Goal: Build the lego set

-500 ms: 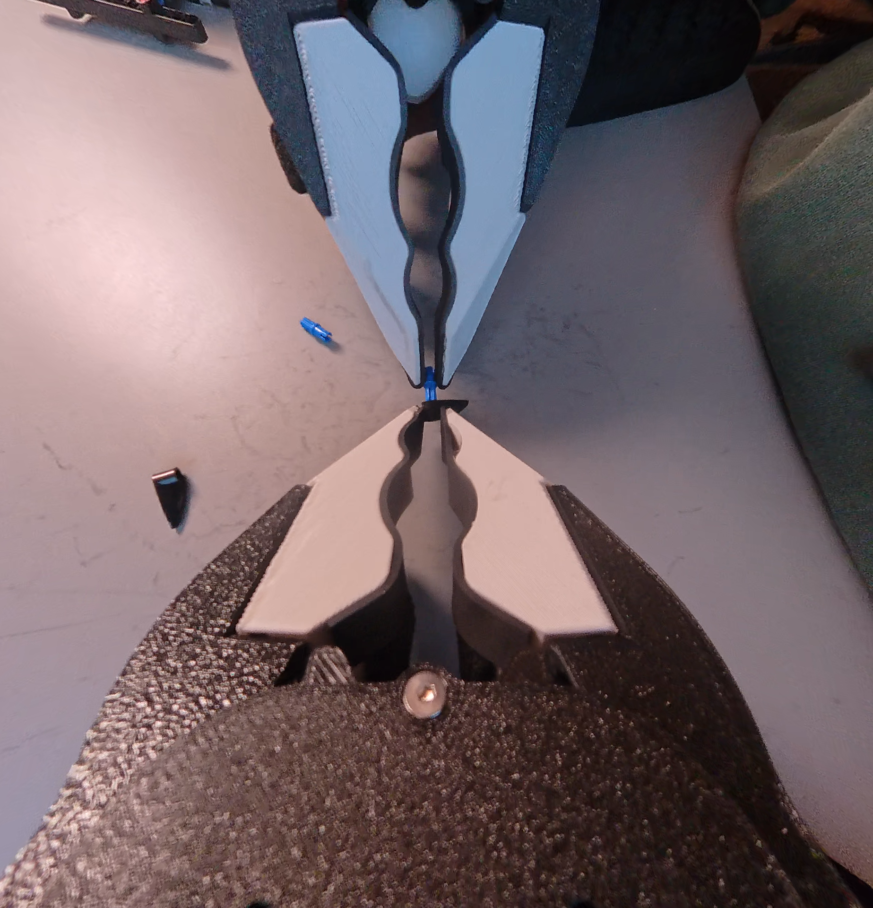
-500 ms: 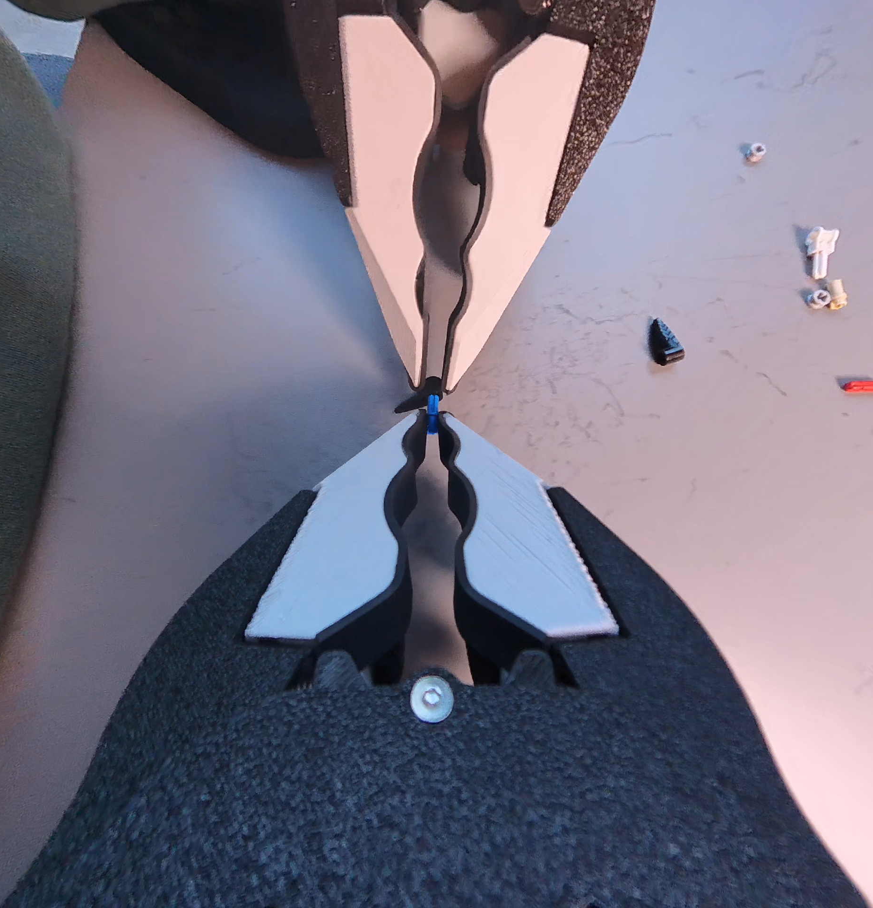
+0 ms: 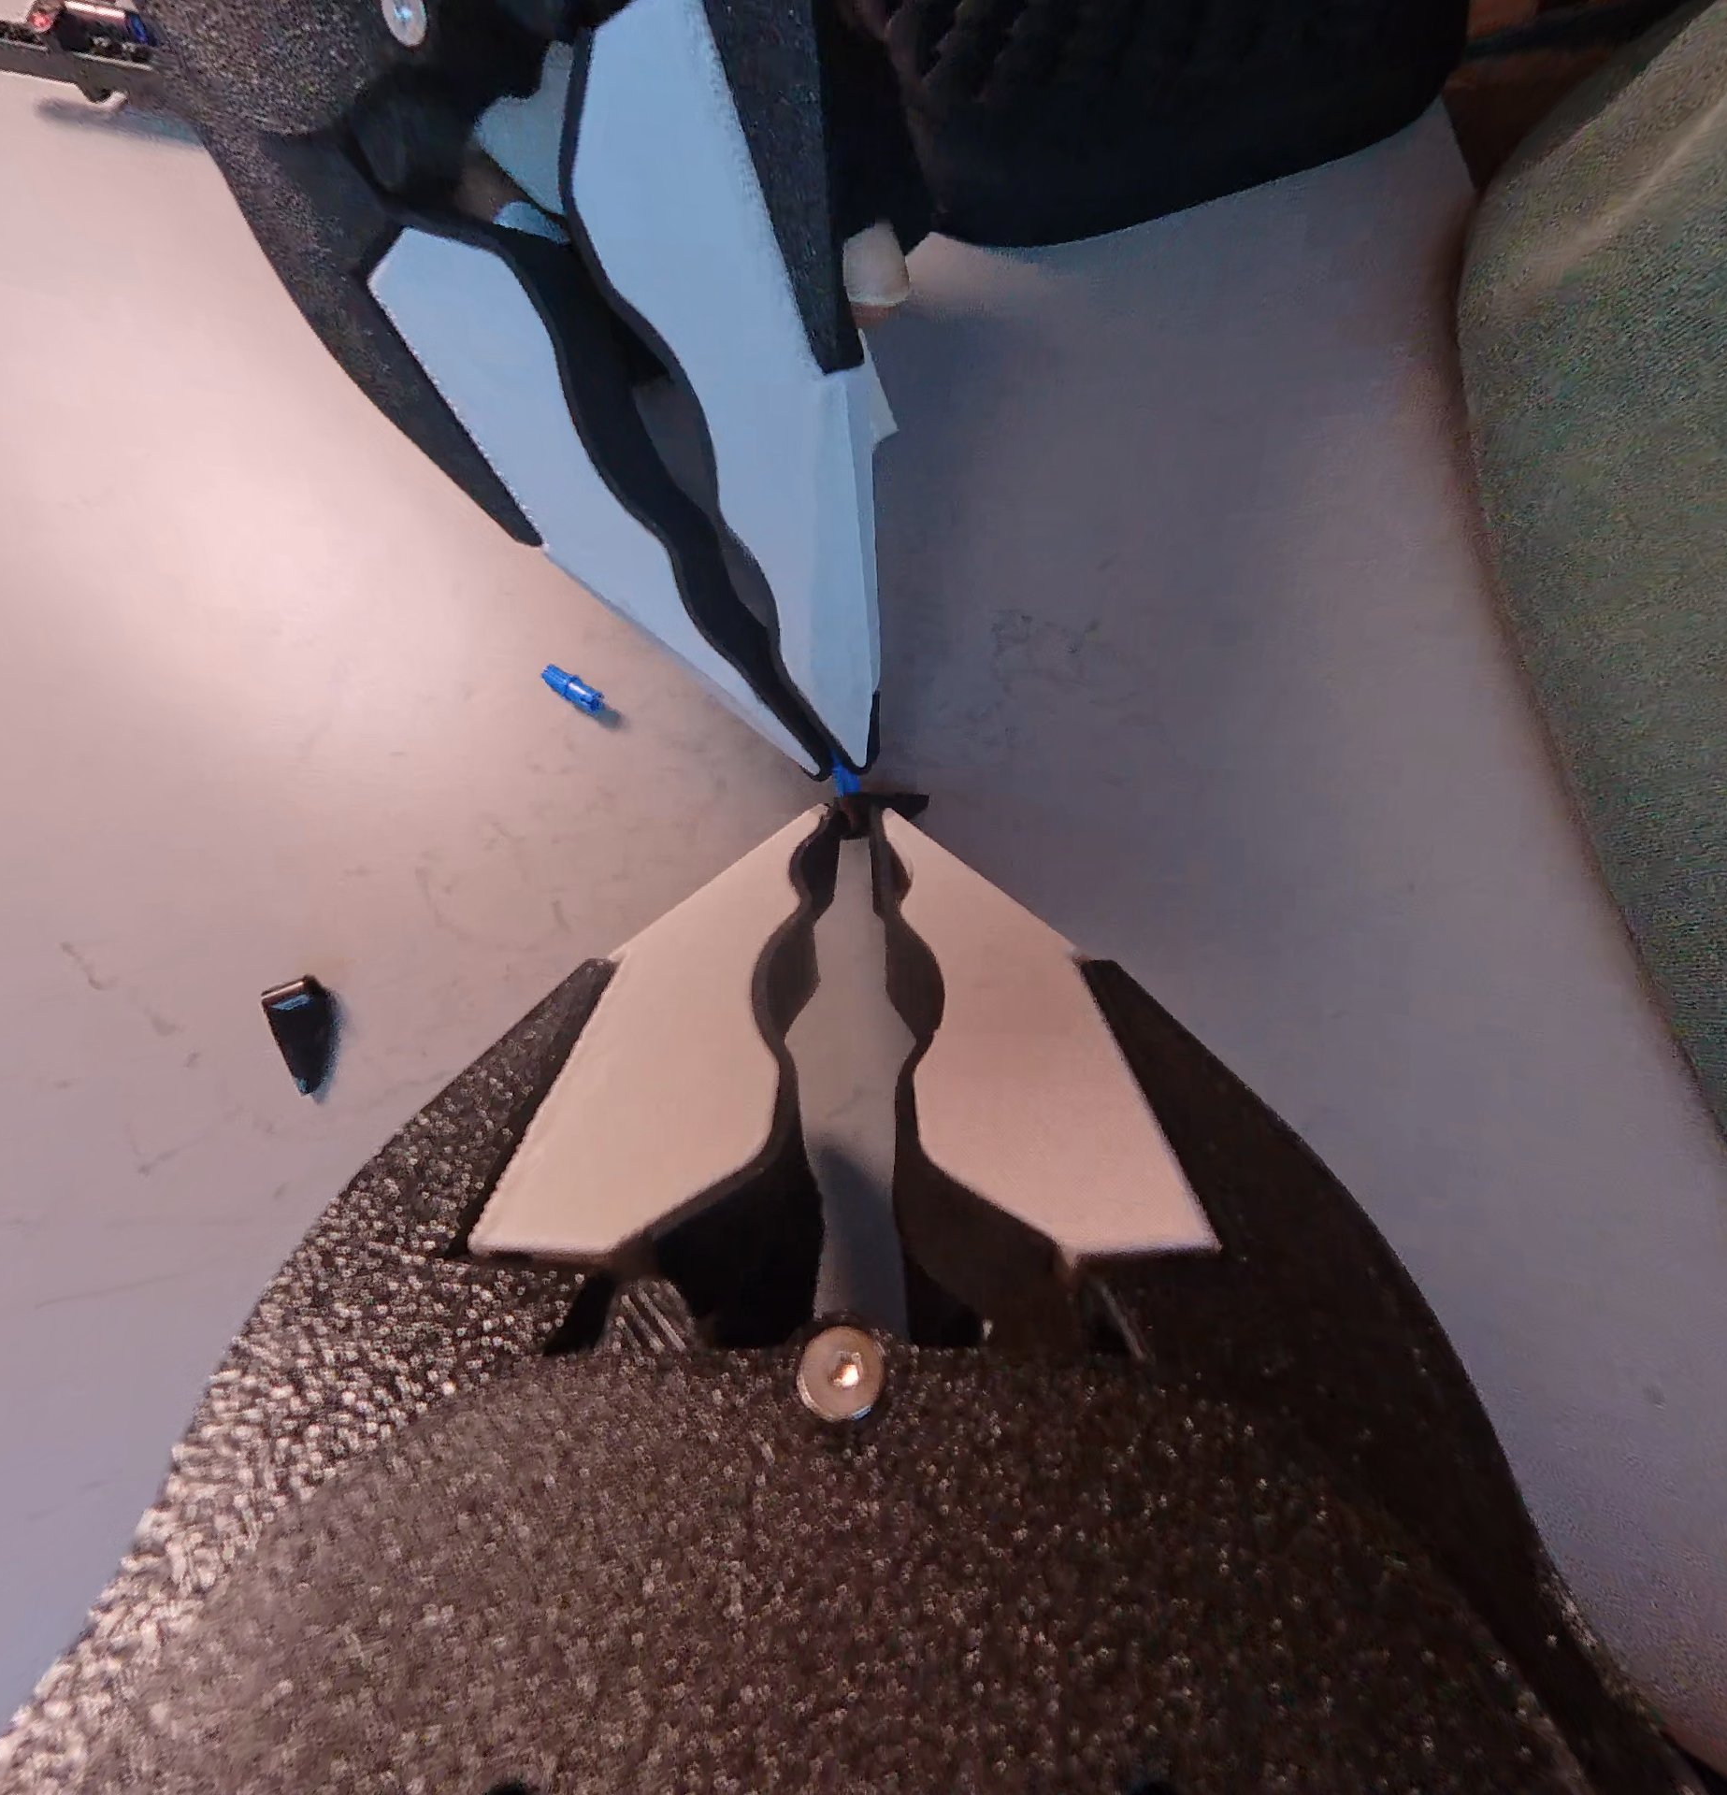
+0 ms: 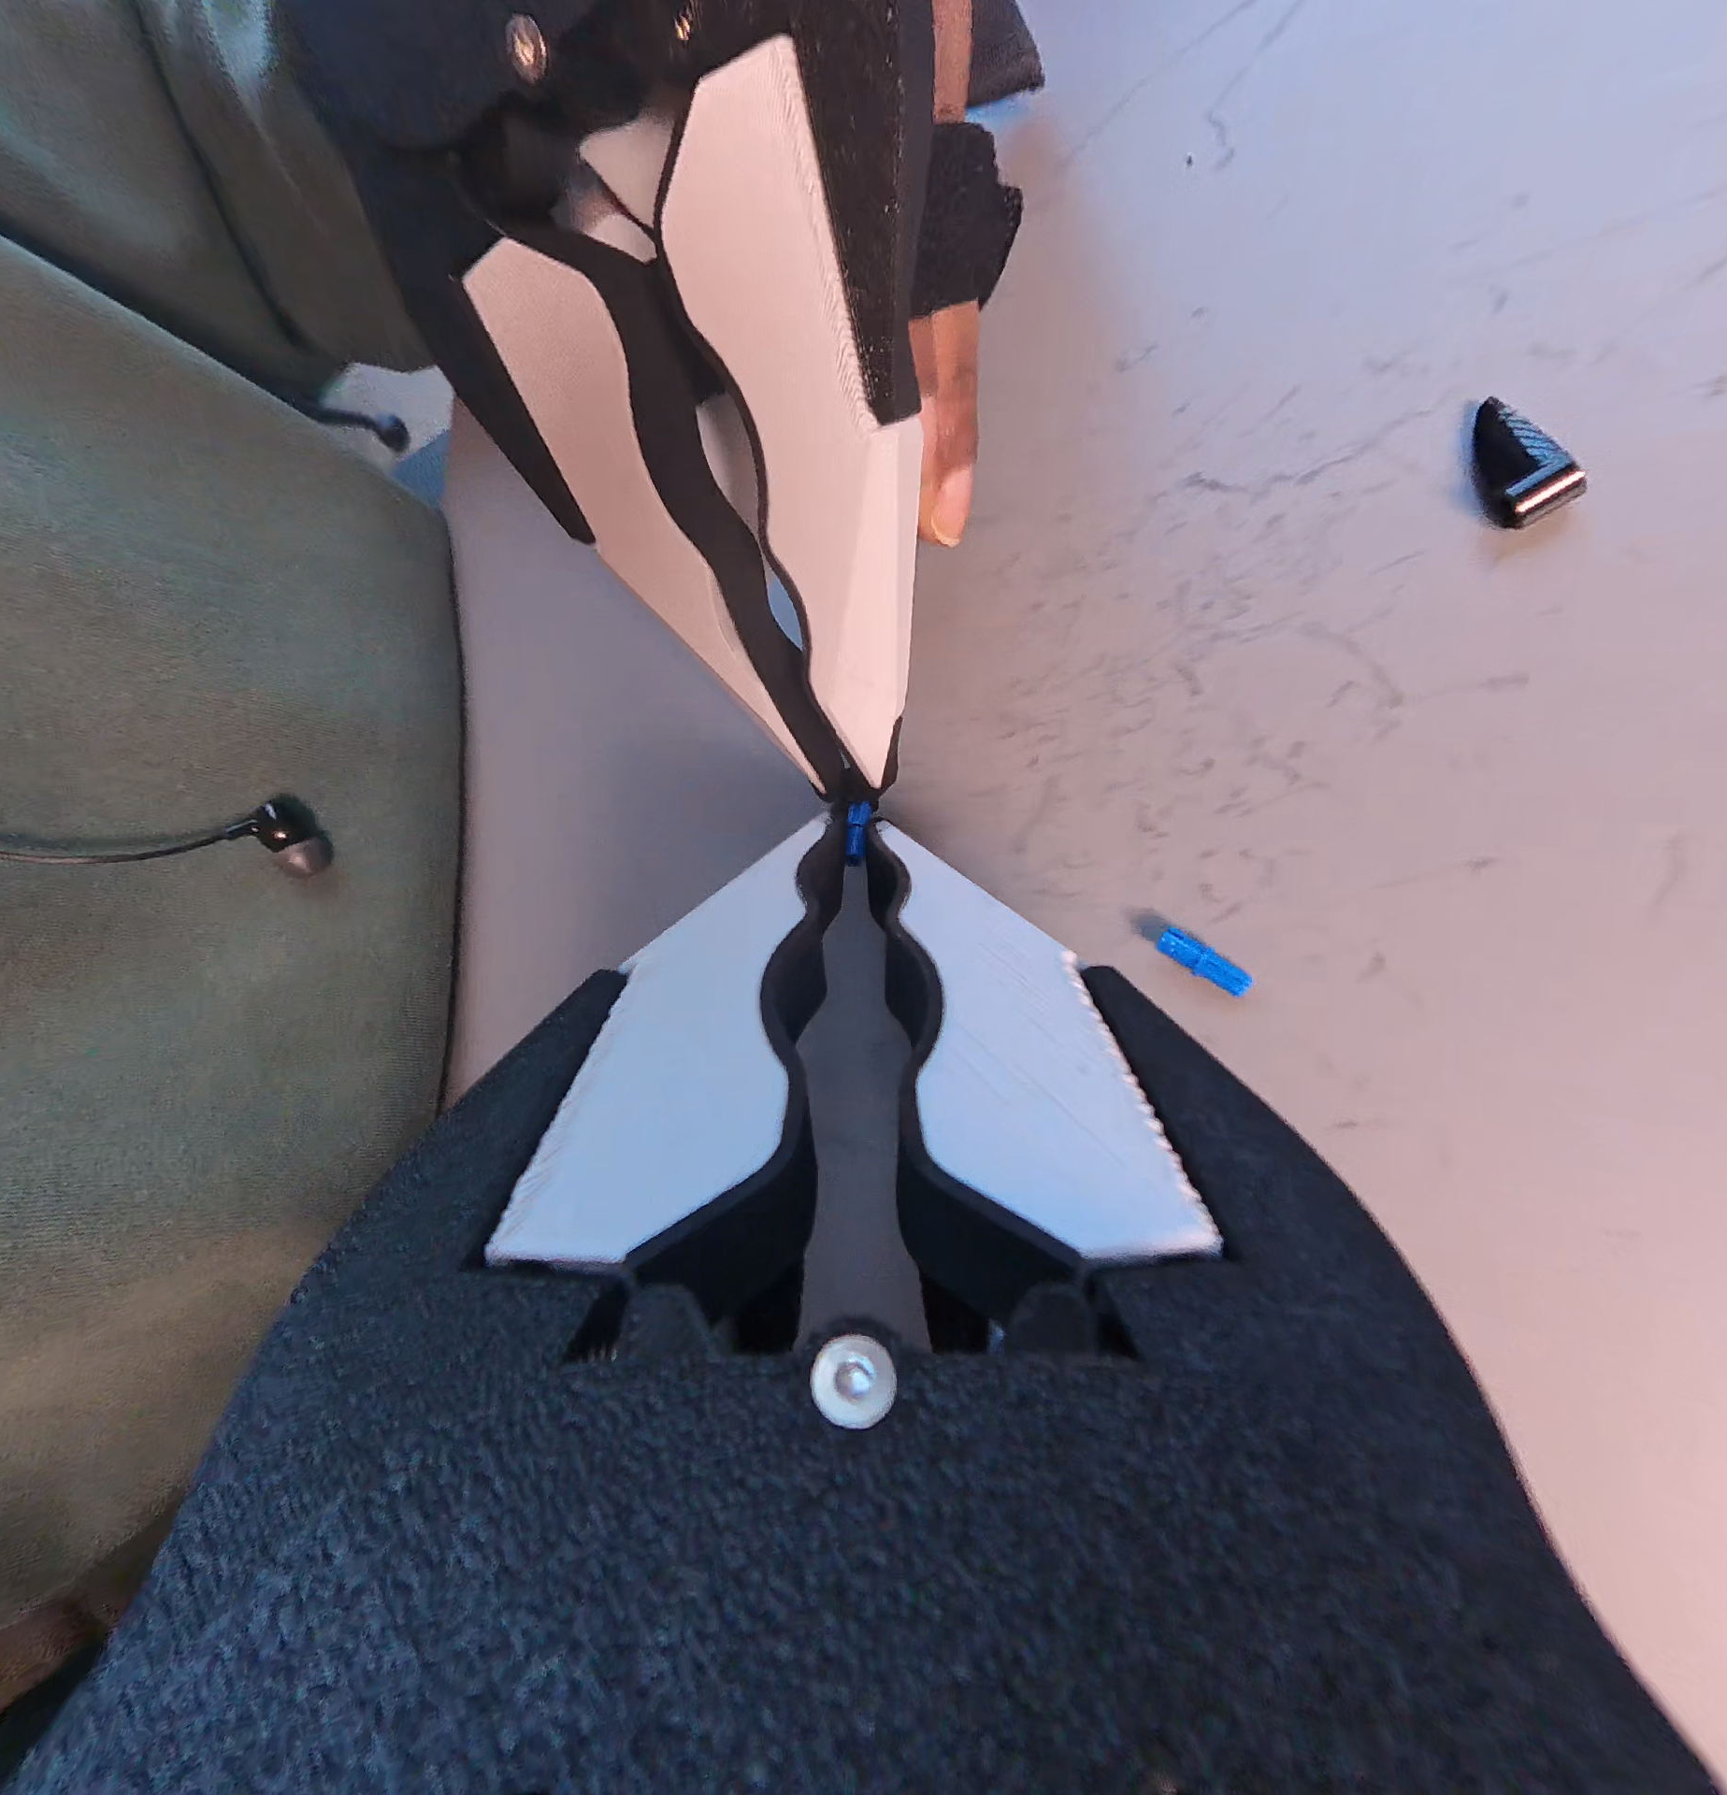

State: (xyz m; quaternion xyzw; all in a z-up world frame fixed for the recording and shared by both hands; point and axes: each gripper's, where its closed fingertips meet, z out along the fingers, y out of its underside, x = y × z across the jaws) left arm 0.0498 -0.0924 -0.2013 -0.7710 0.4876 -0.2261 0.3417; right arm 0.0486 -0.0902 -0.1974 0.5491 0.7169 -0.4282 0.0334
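My left gripper is shut on a small black lego piece at its tips. My right gripper is shut on a short blue pin. The two grippers meet tip to tip above the grey table. The blue pin touches the black piece. In the left wrist view the right gripper leans in from the upper left. In the right wrist view the left gripper comes down from above, and the black piece is mostly hidden between its tips.
A loose blue pin and a black wedge piece lie on the table. A black lego assembly sits at the far edge. A person's green garment borders the table. Less than 4 cm separates the two grippers' tips.
The two grippers have tilted relative to each other, so each now sees the other leaning in at an angle. Both stay shut, tips still together. The right wrist view has shifted over the table.
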